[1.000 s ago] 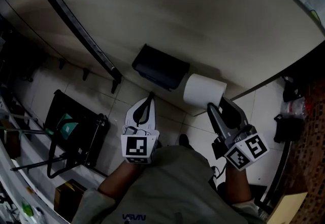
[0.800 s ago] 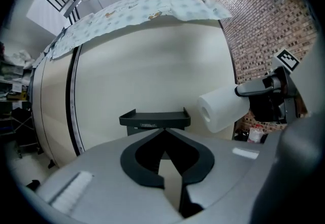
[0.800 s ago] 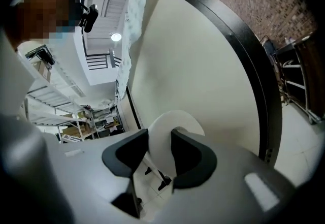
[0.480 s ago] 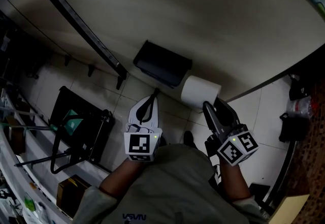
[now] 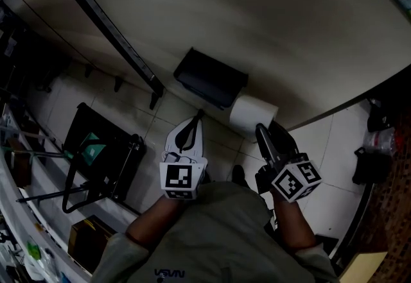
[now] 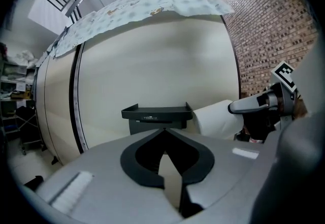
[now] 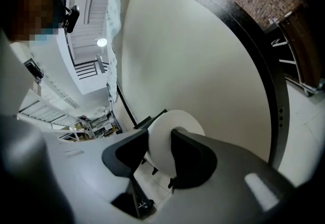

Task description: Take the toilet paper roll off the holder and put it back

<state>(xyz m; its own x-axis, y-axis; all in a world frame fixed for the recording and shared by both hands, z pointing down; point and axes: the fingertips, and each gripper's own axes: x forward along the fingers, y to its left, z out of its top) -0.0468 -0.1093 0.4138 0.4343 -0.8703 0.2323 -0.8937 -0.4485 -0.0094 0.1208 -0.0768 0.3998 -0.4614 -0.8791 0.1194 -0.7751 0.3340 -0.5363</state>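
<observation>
Closer now to the one black holder (image 5: 210,77), right gripper (image 5: 268,126) clamps the single toilet paper roll (image 5: 252,115); left gripper (image 5: 192,122) closed, empty; holder's label illegible.

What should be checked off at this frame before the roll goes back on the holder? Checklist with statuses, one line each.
1. Grip: the toilet paper roll is clamped between the jaws of the right gripper: ok.
2. Roll off the holder, close beside it: ok.
3. The left gripper is shut, empty and clear of the holder: ok.
4. Holder's mounting bar in sight: cannot tell.
5. Roll's core lined up with the holder: cannot tell.
</observation>
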